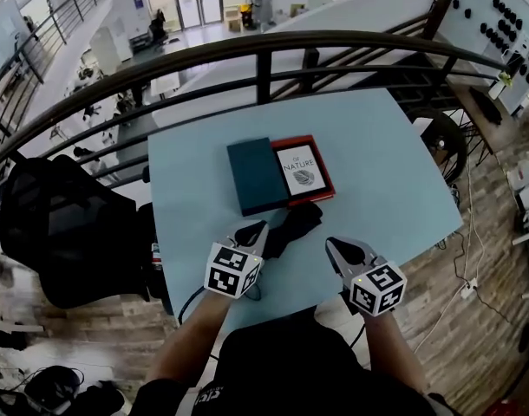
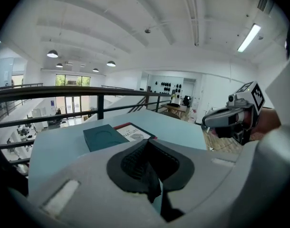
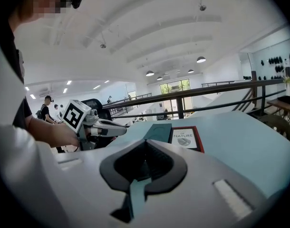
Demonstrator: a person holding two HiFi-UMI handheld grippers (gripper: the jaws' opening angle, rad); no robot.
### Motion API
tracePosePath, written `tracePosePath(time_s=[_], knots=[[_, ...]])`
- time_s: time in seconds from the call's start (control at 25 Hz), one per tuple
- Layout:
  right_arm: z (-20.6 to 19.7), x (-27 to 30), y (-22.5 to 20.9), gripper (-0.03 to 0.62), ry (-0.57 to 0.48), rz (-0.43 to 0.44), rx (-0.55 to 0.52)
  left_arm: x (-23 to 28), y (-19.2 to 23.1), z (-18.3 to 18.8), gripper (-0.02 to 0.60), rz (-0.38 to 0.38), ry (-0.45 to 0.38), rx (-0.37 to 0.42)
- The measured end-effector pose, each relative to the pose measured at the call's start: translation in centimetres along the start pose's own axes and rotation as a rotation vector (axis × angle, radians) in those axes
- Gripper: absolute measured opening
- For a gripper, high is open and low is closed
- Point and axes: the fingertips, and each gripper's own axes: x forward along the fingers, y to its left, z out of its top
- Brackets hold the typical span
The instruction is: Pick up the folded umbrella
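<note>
Pointing across the bench (image 1: pixel 377 172) toward the red-edged book (image 1: pixel 303 170), the left tool (image 1: pixel 259 228) has its jaws pressed together with nothing caught between them. Its tip sits on the near side of that book, off the book's near-left corner and right at the closer end of the folded umbrella (image 1: pixel 292 225). Whether it touches the fabric cannot be told.

The right tool (image 1: pixel 331 244) is closed and empty too. It is also on the near side of the book, below the book's near-right corner and apart from the umbrella.

The umbrella, a black bundle, lies flat on the pale blue bench just on the near side of the book. Its long axis runs on a diagonal: one end is toward the person beside the left tool, and the other points up and to the right, close under the book's near edge. Which end carries the handle is unclear.

A dark teal book (image 1: pixel 256 176) lies against the left side of the red-edged book. A dark railing (image 1: pixel 264 46) curves past beyond the book's far side.
</note>
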Motion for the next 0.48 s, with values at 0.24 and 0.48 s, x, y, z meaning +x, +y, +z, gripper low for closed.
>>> tracePosePath(time_s=[0.24,0.48], knots=[[-2.0,0.2,-3.6,0.002,0.026,0.007,0.069,5.3,-1.5,-2.8,0.087,-0.069,0.157,0.041],[-3.2,0.4,-5.6,0.002,0.044,0.025,0.109,9.7,-2.2,-8.1,0.216,-0.116,0.38,0.132]])
